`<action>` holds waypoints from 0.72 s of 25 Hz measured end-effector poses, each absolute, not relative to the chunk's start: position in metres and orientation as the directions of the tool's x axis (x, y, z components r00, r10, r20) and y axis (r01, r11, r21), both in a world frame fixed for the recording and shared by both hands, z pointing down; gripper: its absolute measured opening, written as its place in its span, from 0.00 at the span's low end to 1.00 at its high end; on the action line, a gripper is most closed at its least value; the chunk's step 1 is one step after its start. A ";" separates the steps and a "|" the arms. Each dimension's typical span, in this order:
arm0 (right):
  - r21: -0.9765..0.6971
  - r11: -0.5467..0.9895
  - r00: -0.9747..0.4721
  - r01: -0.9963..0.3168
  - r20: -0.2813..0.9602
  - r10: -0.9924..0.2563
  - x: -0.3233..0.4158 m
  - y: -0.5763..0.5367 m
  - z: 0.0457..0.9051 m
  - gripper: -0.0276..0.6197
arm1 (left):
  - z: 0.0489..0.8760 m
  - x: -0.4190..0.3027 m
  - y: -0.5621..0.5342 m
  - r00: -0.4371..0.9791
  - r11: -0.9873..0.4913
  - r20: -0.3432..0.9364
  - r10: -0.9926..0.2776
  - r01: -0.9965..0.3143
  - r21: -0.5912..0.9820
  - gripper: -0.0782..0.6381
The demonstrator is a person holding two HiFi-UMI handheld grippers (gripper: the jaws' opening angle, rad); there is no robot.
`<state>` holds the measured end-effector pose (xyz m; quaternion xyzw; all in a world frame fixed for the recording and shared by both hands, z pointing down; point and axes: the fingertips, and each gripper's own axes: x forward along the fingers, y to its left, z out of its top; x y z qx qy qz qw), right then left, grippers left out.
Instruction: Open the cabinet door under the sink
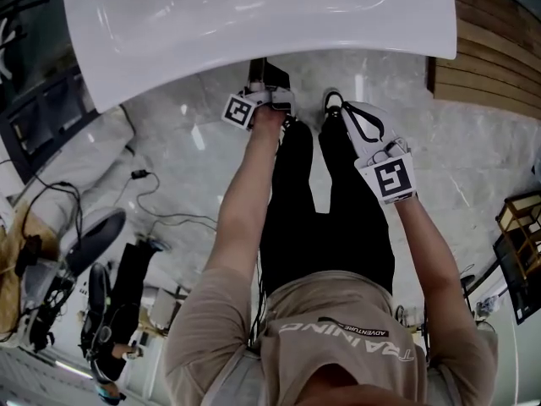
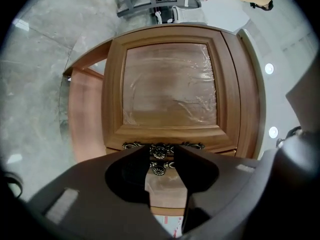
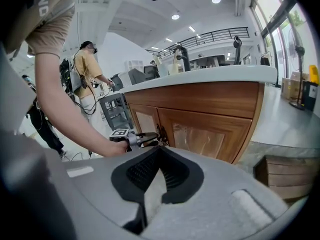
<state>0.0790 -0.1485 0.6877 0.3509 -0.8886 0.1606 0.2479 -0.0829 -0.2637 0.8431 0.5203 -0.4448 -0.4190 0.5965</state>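
Had left gripper (image 2: 162,149) gaping at door knob (image 2: 159,153), right gripper (image 3: 159,149) closed, empty; needed knob centred, firm clamp, outward pull.

Cabinet door (image 2: 170,84) under sink (image 1: 254,24), left tool (image 2: 162,159) at its handle (image 2: 159,152), right tool (image 3: 158,150) to the right

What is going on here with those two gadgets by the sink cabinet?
A person in a beige T-shirt stands at a white sink with a hand-held gripper in each hand. The left gripper is up against the brown wooden cabinet door underneath. Its fingers are apart, with the dark ornate metal knobs between them, not clamped. The right gripper hangs back from the cabinet, its fingers together and empty. The door looks closed, so it has not yet been pulled.
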 end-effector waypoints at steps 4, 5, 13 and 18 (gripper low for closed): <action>-0.118 0.694 -0.617 -0.711 0.578 -0.534 0.082 -0.143 0.694 0.05 | 0.850 -0.082 -0.271 0.232 0.102 0.085 -0.969 0.063 0.993 0.31; -0.121 0.695 -0.618 -0.708 0.583 -0.528 0.082 -0.141 0.695 0.05 | 0.849 -0.082 -0.272 0.215 0.093 0.074 -0.974 0.080 0.992 0.27; -0.136 0.705 -0.629 -0.696 0.588 -0.509 0.083 -0.130 0.696 0.05 | 0.849 -0.081 -0.273 0.113 0.029 0.008 -0.994 0.183 0.983 0.25; -0.136 0.711 -0.641 -0.690 0.572 -0.511 0.084 -0.129 0.697 0.05 | 0.847 -0.079 -0.271 0.128 0.042 0.023 -0.992 0.152 0.987 0.25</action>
